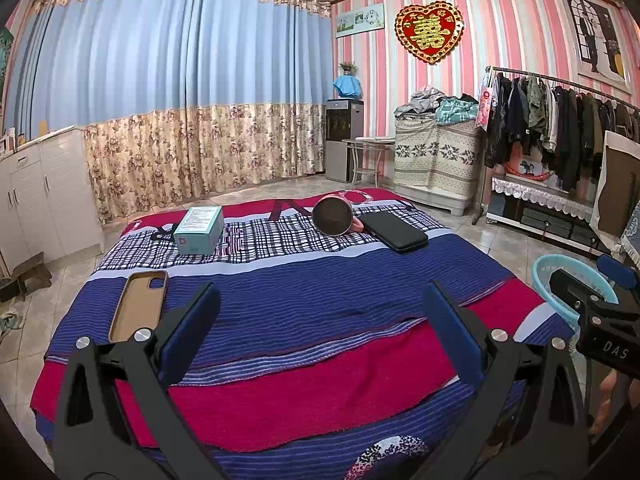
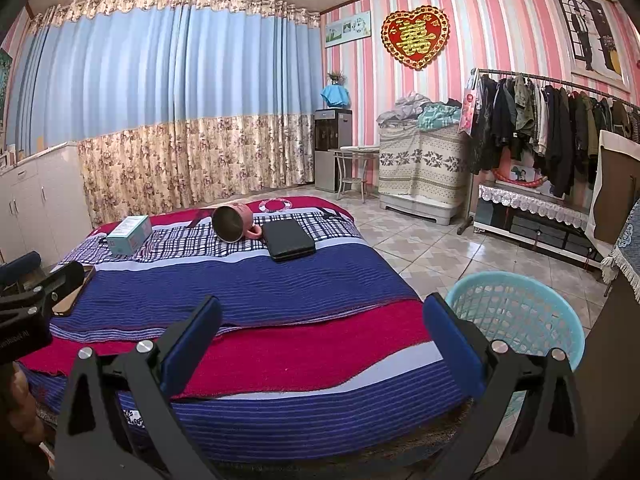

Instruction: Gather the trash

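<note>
A bedroom with blue and floral curtains and pink striped wallpaper. Both handheld grippers hover above the near edge of a bed covered in a blue, red and white striped blanket (image 1: 304, 304).

The left gripper (image 1: 318, 308) has its blue-padded jaws spread wide apart, holding nothing. The right gripper (image 2: 320, 316) is likewise spread wide and empty.

Four things lie on the blanket. A tan phone case (image 1: 138, 306) lies flat, inside facing up, near the left edge, just beyond the left gripper. At the far end, from left to right, sit a small light-blue cardboard box (image 1: 199, 229), a pink mug (image 1: 334, 216) tipped on its side with its dark mouth facing the cameras, and a flat black zipped case (image 1: 394, 230) just beside the mug.

A round light-blue plastic lattice basket (image 2: 520, 316) stands on the tiled floor at the bed's right side, near the right gripper.
</note>
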### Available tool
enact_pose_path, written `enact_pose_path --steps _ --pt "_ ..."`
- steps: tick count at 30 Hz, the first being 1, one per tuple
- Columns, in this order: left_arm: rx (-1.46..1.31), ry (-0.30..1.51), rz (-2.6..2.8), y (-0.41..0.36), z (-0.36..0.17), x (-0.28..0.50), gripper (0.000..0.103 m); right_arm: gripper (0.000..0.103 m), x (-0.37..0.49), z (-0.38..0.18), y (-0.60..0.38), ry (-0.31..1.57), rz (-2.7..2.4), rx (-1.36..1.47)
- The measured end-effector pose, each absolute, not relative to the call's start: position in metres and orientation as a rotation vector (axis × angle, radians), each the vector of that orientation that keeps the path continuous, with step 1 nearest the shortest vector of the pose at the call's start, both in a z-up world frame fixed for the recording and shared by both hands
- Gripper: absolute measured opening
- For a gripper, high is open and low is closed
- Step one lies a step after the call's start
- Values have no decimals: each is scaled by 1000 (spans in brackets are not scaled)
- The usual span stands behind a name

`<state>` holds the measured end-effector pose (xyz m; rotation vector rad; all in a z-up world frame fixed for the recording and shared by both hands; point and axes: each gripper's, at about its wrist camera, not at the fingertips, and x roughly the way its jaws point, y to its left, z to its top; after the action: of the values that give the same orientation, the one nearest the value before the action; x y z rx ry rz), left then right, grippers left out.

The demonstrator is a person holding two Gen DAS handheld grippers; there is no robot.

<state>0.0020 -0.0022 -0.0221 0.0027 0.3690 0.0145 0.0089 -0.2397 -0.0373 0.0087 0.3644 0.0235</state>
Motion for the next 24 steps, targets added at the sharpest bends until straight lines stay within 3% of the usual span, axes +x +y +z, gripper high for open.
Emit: enact_pose_path --steps 24 --pt "13 369 5 -1 -18 3 98 98 13 -32 -239 354 17 11"
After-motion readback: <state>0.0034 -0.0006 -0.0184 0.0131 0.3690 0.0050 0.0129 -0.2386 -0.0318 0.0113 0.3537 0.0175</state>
